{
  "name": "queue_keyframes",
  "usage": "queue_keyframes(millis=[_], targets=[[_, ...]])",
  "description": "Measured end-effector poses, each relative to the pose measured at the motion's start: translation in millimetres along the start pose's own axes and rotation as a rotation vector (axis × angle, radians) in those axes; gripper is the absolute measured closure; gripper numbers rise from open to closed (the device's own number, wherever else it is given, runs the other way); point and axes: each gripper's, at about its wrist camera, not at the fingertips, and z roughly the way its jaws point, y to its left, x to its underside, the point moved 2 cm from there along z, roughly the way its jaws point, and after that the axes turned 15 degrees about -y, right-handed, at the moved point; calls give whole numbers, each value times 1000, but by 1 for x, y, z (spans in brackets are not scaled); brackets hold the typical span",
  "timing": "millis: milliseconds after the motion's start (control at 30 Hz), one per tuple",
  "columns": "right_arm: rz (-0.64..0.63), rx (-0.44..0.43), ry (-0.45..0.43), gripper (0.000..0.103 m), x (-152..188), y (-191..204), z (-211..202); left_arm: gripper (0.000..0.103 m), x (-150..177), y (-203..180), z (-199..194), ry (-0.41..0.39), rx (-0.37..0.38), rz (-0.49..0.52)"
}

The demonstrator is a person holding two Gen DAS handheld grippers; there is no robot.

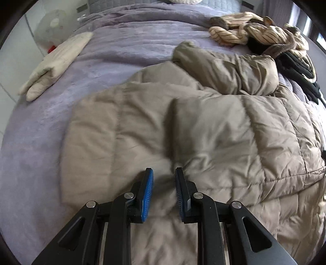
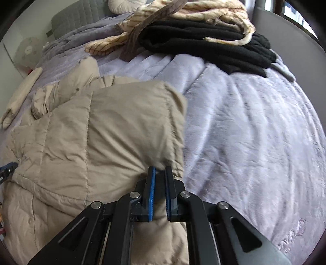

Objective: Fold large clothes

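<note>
A big taupe quilted puffer jacket lies spread on the lilac bed cover, one sleeve crumpled toward the far side. In the left wrist view my left gripper hovers over the jacket's near part, its blue pads apart with nothing pinched between them. In the right wrist view my right gripper is shut on an edge of the jacket. That flap is lifted and folded over toward the left. The left gripper's blue tip peeks in at the far left edge.
A folded cream garment lies at the bed's left edge. A pile of striped cream clothes sits on black clothes at the far right. A white fan stands beyond the bed. Bare bed cover stretches right of the jacket.
</note>
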Motion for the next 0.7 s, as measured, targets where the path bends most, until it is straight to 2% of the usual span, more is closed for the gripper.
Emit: queue_keyframes(millis=[167, 467, 567, 633, 700], targets=[[51, -23, 27, 91, 4, -6, -21, 79, 5, 9, -21, 6, -14, -35], [101, -80, 98, 90, 31, -6, -48, 79, 24, -21, -57, 33, -35, -21], [99, -89, 113, 82, 40, -8, -57, 79, 31, -29, -66, 42, -38, -27], [96, -95, 118, 69, 44, -11, -63, 79, 35, -35, -71, 42, -52, -16], [84, -100, 115, 64, 47, -13, -70, 79, 40, -41, -79, 37, -62, -11]])
